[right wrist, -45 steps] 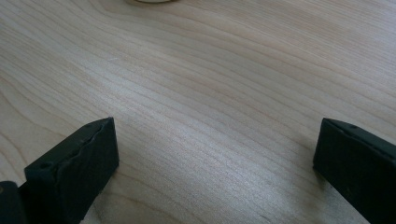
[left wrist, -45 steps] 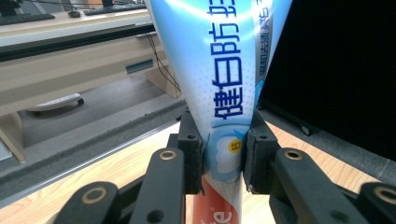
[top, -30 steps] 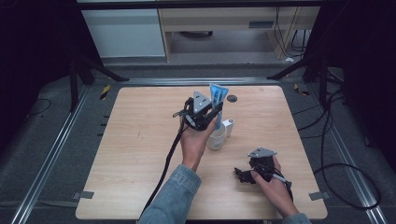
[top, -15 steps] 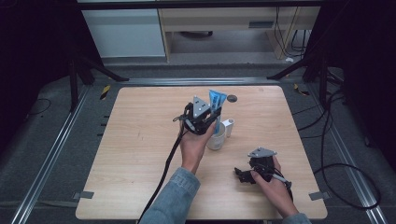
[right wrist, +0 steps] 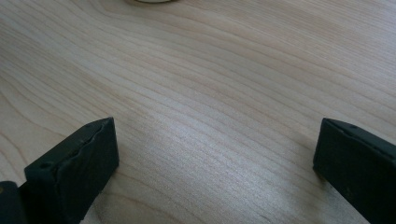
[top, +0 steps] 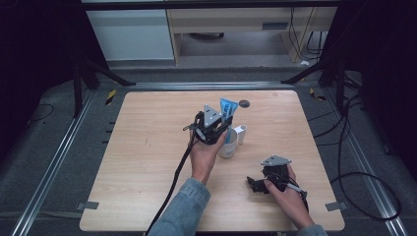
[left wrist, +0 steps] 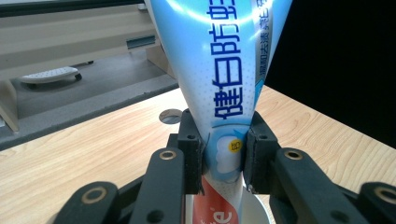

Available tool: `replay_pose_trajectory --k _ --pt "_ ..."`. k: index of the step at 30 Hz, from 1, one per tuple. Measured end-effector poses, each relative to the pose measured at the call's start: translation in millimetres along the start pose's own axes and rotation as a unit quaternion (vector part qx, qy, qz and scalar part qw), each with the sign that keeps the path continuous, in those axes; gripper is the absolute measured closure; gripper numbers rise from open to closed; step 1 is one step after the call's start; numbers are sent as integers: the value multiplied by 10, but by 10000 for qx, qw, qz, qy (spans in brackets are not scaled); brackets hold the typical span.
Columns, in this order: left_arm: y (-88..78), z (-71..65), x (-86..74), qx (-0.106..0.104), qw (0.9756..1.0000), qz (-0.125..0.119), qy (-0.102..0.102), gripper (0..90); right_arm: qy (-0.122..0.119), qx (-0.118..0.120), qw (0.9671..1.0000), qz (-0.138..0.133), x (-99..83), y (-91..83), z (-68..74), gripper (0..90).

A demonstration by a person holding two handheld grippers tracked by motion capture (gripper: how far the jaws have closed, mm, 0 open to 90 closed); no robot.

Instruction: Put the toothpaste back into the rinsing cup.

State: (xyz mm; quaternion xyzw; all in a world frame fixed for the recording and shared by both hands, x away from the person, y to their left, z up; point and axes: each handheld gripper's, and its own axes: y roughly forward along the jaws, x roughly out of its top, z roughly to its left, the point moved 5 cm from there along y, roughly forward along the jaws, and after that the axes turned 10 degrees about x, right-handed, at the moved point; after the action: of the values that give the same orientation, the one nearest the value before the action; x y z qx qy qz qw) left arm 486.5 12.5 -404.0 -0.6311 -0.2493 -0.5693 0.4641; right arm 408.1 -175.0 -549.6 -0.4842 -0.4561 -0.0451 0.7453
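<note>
The toothpaste tube (left wrist: pixel 219 79) is blue and white, with blue characters and a red band low down. The left gripper (left wrist: pixel 223 156) pinches it upright over a white cup (top: pixel 227 146) at mid-table. Its cap end is hidden. The right gripper (right wrist: pixel 215 154) is spread above bare wood.

This looks like a lab or recording studio. A square pale wooden table (top: pixel 147 147) stands on grey carpet between long aluminium floor rails (top: pixel 54 162). Black curtains darken the left and right edges of the frame, black cables (top: pixel 344 137) trail at right, and beige office cabinets (top: pixel 236 19), possibly desks, line the top.
</note>
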Motion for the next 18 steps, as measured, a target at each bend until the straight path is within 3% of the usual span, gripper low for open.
replay_pose_trajectory --k 18 --pt "49 -38 -162 -9 10000 -1 98 720 61 34 10000 8 2 -5 10 4"
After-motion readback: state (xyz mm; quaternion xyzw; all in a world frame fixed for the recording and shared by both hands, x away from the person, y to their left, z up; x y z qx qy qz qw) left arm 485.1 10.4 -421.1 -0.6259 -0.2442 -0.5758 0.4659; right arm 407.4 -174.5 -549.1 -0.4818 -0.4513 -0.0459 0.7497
